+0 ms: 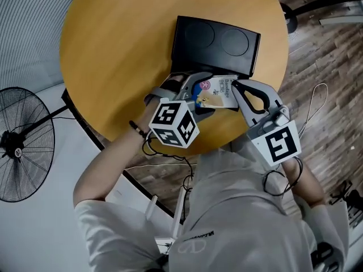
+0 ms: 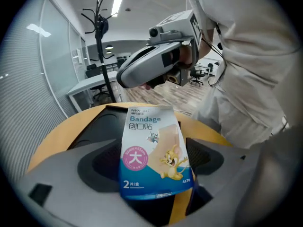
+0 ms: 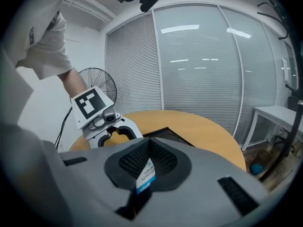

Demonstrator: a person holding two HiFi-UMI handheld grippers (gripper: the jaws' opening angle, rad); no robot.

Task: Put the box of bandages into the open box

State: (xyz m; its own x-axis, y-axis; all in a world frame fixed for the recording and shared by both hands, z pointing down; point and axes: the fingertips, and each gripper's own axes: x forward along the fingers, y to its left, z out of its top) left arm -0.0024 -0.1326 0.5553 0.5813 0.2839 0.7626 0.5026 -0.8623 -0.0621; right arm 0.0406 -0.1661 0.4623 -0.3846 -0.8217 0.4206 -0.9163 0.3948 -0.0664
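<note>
Person at round desk (image 1: 125, 50) holds box of bandages (image 2: 154, 148) just above desktop between two hand-held grippers. Left hand-held gripper (image 1: 205, 94) set wide, pads against box's two side edges, printed face towards its camera. Right hand-held gripper (image 1: 236, 86) pinched narrow on box's far end, thin edge showing between pads. Beyond, black open box (image 1: 215, 38) sits on desk, lid up, two round recesses inside; bandage box near its front rim, outside. Off desk: standing fan (image 1: 20, 140), wood-plank floor (image 1: 323, 67).
</note>
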